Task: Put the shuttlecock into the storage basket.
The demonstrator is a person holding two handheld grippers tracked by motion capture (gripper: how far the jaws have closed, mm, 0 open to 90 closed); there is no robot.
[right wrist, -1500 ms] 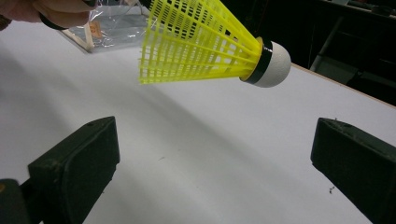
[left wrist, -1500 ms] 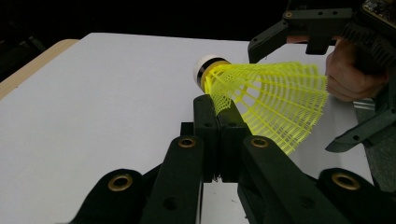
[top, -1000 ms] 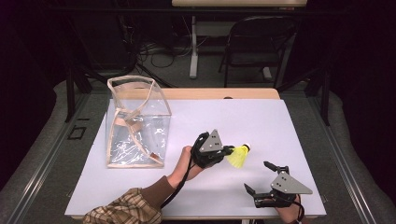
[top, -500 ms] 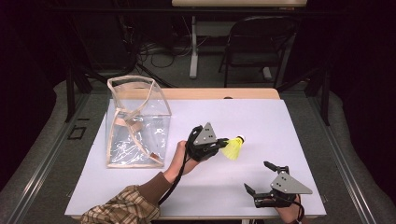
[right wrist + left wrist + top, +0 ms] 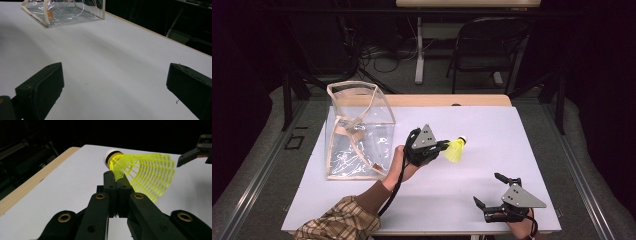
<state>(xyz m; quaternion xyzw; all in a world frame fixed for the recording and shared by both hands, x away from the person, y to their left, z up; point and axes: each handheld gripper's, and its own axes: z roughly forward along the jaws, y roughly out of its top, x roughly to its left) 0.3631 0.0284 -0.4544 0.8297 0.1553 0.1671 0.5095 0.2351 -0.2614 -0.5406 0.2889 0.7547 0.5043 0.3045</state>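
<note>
The white table (image 5: 437,200) carries 1 clear plastic bag (image 5: 359,131) with cream trim, standing open-topped at its left side. The left gripper (image 5: 443,146) hangs over the middle of the table, to the right of the bag, its jaws pressed together on the mesh skirt of a yellow shuttlecock (image 5: 455,149). In the left gripper view the pinch sits on the skirt just behind the white cork head, which points away and to the left. The right gripper (image 5: 490,191) rests low near the table's front right edge, its 2 jaws spread wide with nothing between them. The shuttlecock looks very light, its plastic skirt springy and easily crushed, so a gentle grip near the stiffer neck by the cork should hold best
</note>
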